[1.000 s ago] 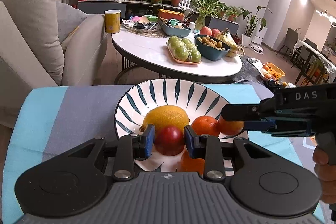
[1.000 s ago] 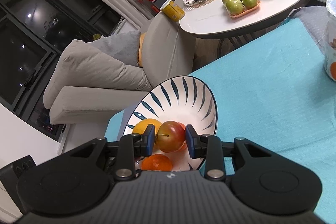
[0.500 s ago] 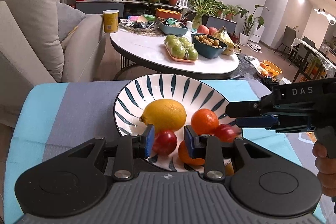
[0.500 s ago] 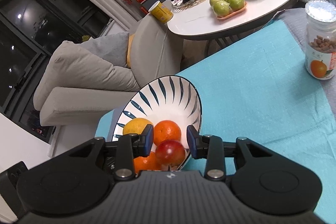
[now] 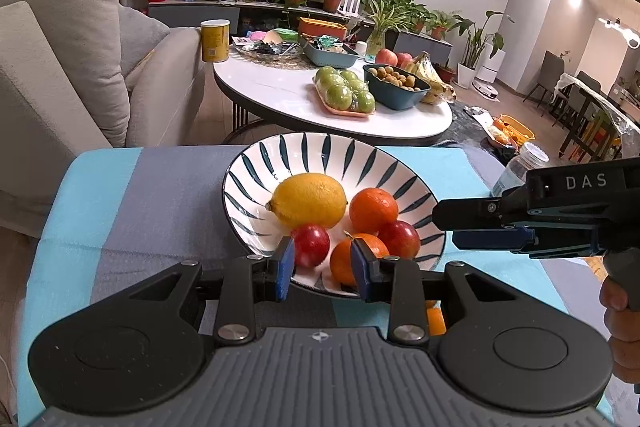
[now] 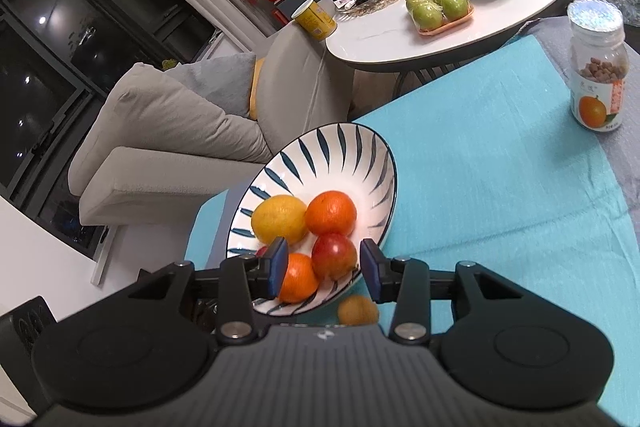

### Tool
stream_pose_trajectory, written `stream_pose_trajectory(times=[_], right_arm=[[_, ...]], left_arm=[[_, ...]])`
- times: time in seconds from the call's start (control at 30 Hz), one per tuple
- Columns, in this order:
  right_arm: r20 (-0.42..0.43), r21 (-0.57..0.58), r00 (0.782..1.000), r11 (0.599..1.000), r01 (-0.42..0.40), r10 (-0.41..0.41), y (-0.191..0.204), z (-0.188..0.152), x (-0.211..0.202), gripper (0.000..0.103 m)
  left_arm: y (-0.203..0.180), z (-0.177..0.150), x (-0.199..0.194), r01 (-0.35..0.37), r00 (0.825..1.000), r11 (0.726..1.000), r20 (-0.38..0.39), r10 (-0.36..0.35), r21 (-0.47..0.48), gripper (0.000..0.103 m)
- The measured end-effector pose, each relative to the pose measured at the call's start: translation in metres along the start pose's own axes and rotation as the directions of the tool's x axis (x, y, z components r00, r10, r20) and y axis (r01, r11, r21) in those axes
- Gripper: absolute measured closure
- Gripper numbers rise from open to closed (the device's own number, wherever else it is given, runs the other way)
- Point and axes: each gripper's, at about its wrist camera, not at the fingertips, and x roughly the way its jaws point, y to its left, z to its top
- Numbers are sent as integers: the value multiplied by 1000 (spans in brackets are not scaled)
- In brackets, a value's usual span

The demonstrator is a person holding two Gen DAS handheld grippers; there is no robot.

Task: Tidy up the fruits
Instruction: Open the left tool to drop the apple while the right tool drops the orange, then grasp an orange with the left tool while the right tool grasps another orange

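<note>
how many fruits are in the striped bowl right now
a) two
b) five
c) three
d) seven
b) the striped bowl holds a lemon, two oranges and two red fruits.

— From my feed the bowl looks like glazed ceramic, glossy white with painted dark stripes. You agree?

— I do. The lemon has a dimpled, waxy skin, and both apples shine smooth.

— The cloth under it all I read as matt woven fabric, slightly nubbly.

— And the jar is clear plastic or glass, I can't tell which, with a paper label and a foil-like glittery lid.

— The gripper pads look like matt blue rubber.
</note>
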Motion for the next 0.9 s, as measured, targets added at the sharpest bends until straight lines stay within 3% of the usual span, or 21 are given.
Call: stream_pose_trajectory(times=[0.9], right_arm=[[-41,15,999,1000,-1,1,-4,-38,-17,54]], left_arm=[[-16,-31,-22,5,1000,1000,-29,-5,14,74]])
